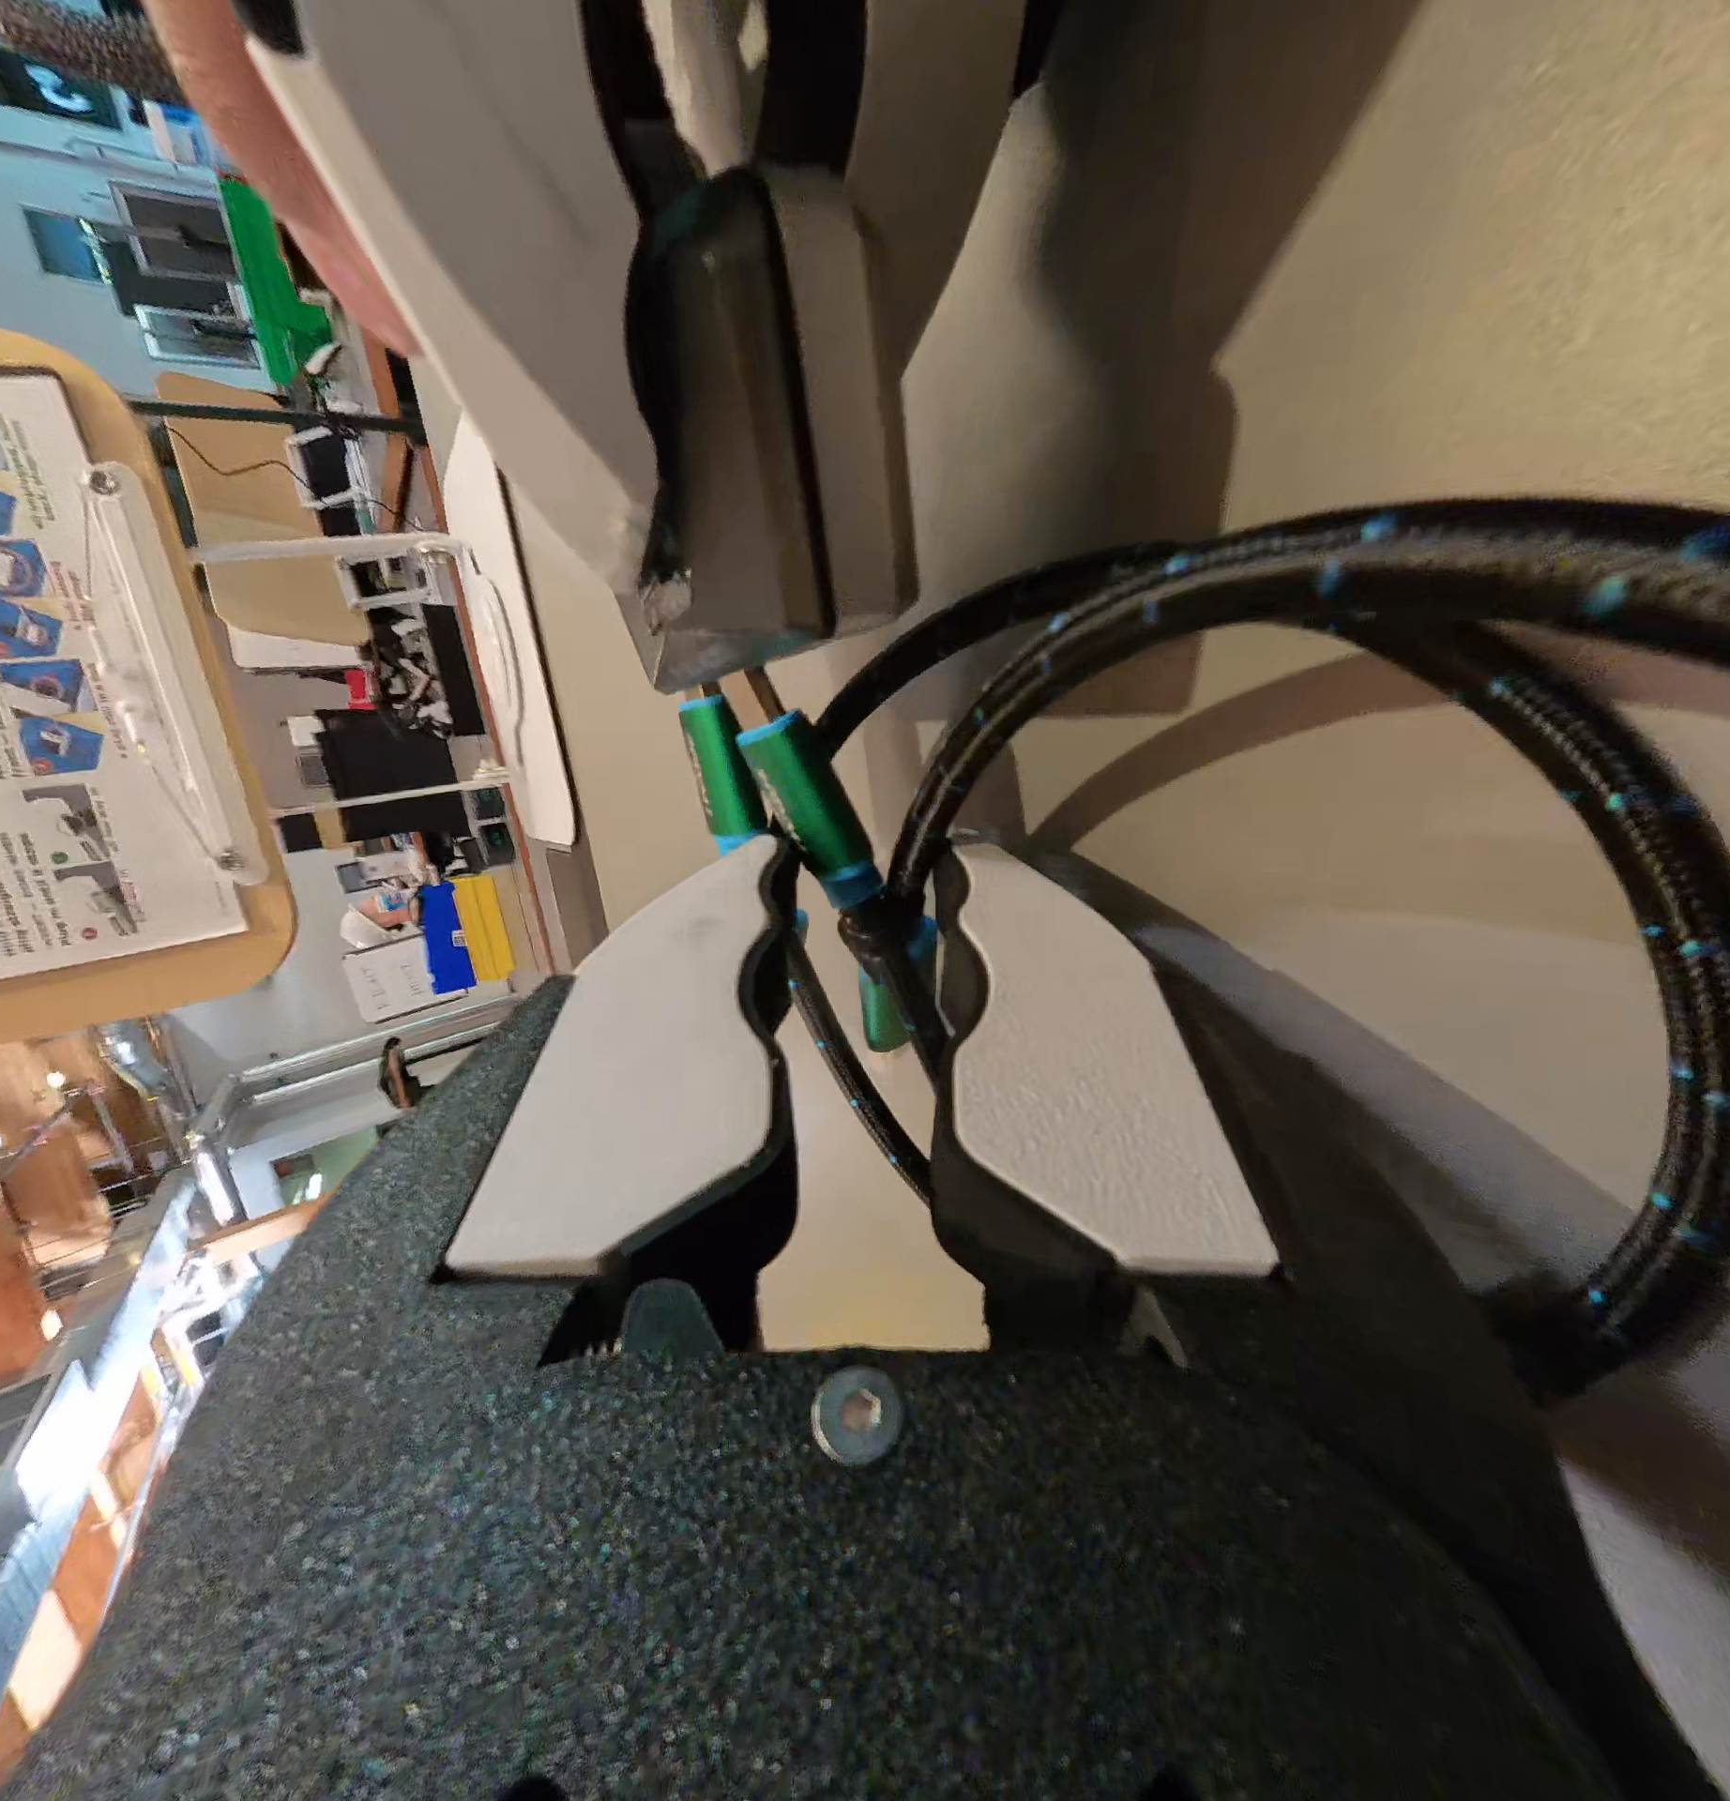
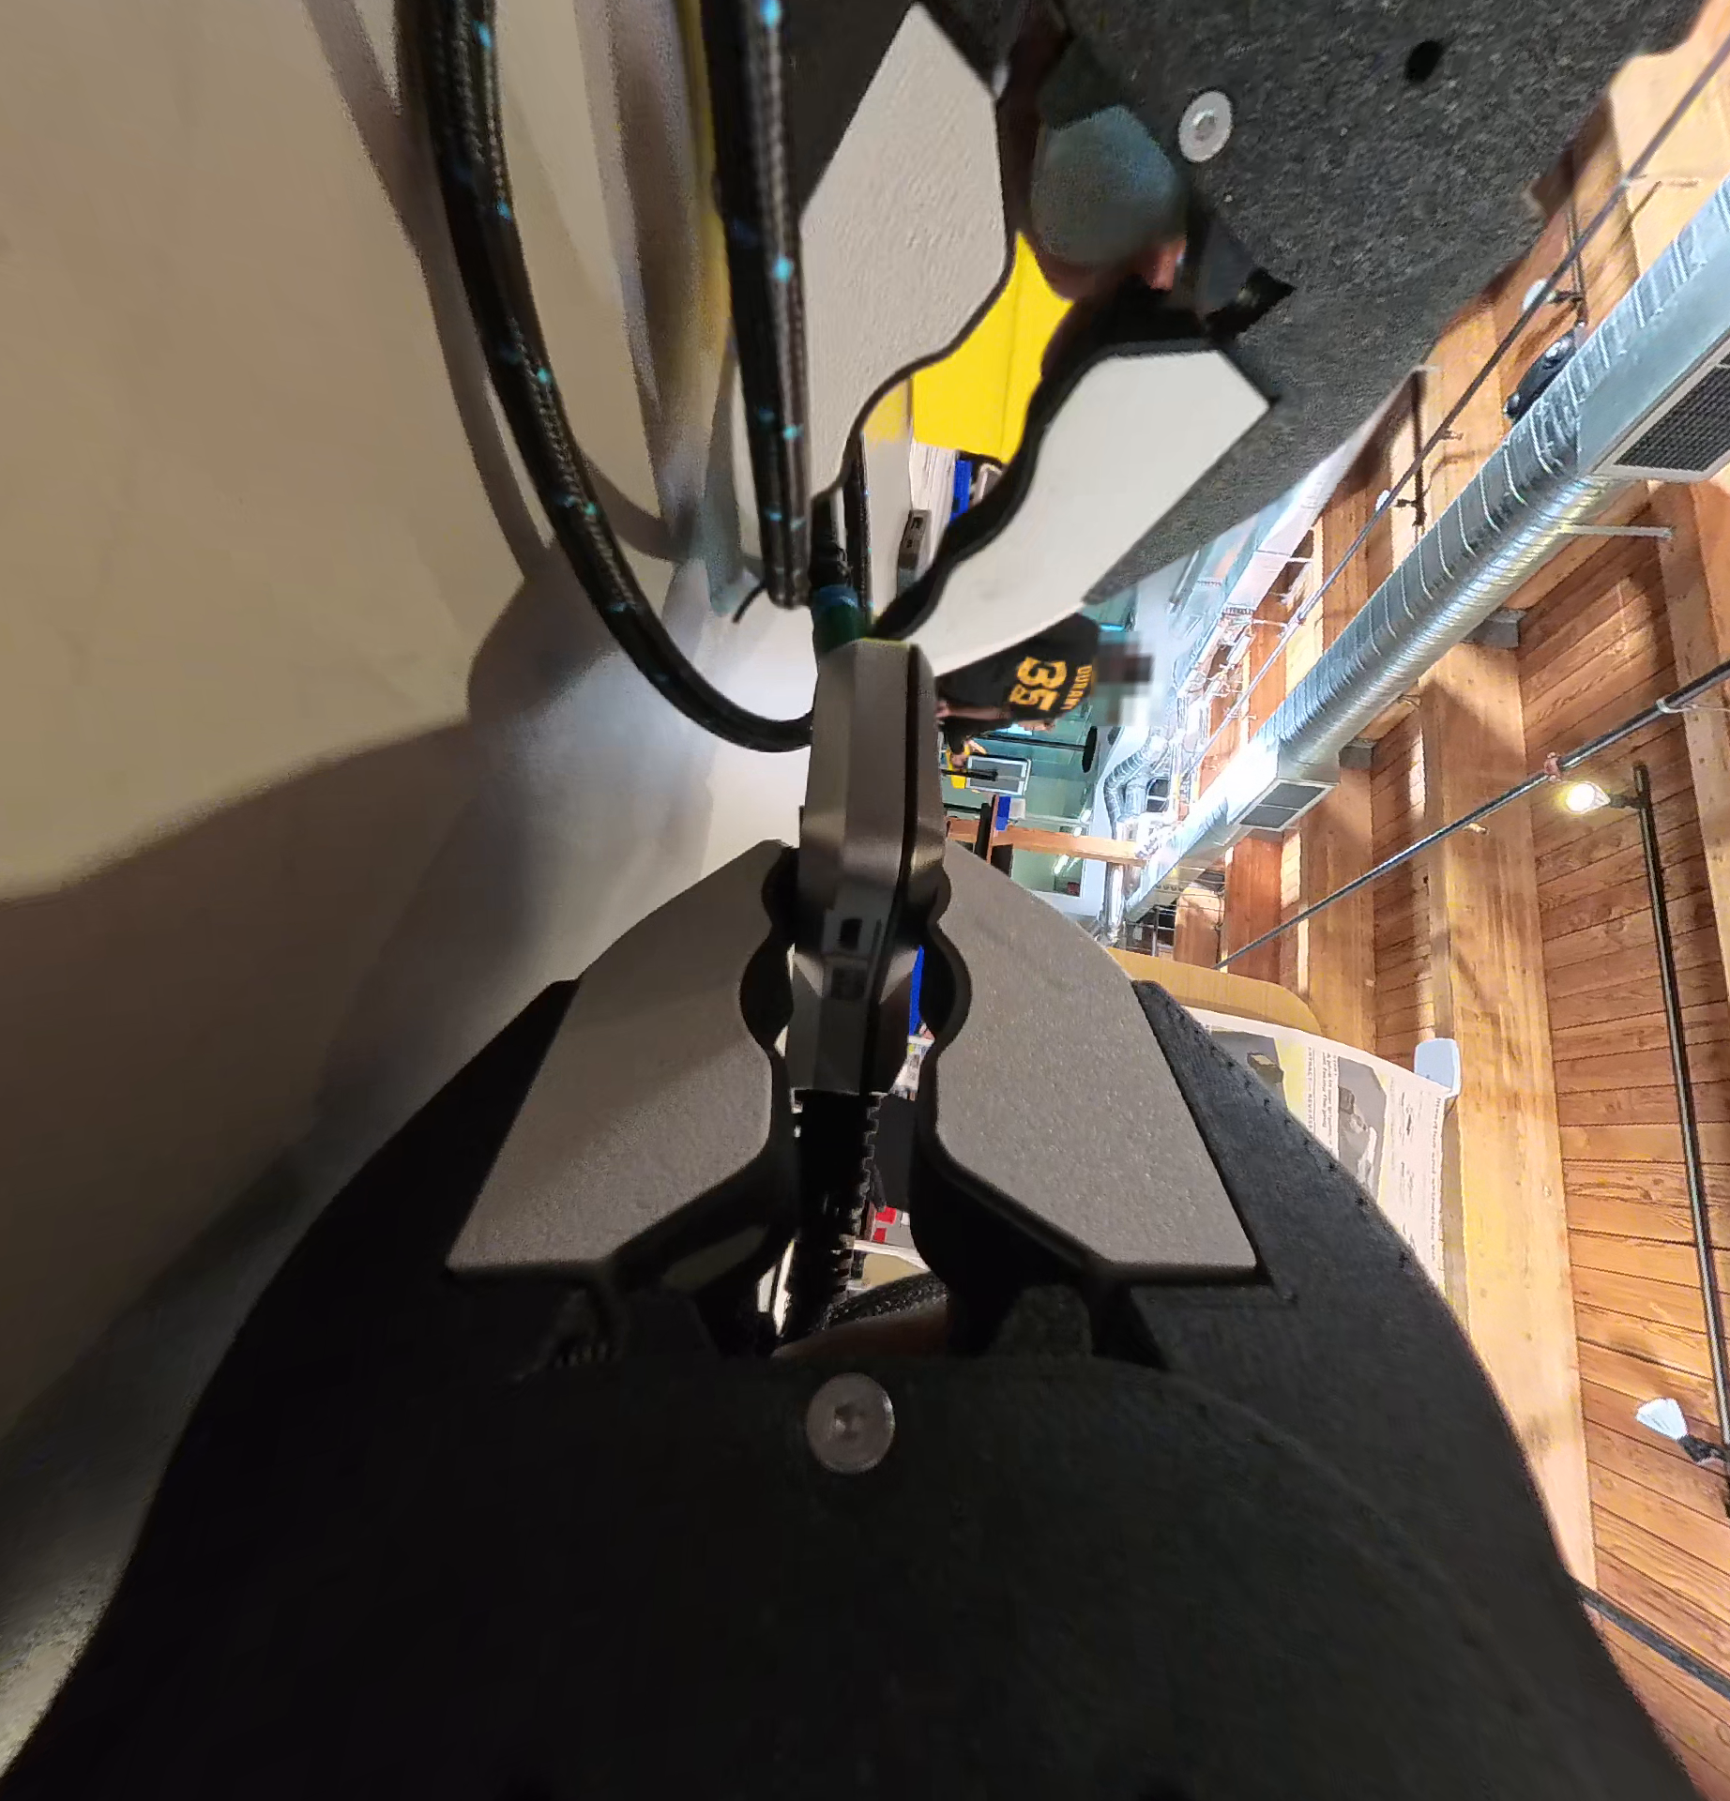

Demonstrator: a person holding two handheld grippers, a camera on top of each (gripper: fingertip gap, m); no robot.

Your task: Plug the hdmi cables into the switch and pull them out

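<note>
Left gripper (image 1: pixel 856 936): jaws narrowed round a bundle of black braided cable (image 1: pixel 1329 604) with blue flecks and green metal plugs (image 1: pixel 803 809). The cable's strain relief and strands sit between the pads; right pad (image 1: pixel 949 926) touches the cable, left pad touches a blue plug collar. Firm clamping cannot be told.

Cable: loops out to the right of the left gripper over a pale surface (image 1: pixel 1524 292) and back through the jaws.

Plugs: two green plugs point at the grey adapter (image 1: pixel 744 439), their metal tips reaching its lower end.

Right gripper (image 2: pixel 856 936): clenched on the grey adapter (image 2: pixel 866 780), both pads pressed against its sides; a ribbed black lead (image 2: pixel 832 1199) trails back between the fingers.

Background: a person in a black shirt (image 2: pixel 1037 682), wood wall (image 2: pixel 1573 877), silver duct (image 2: pixel 1426 546).
</note>
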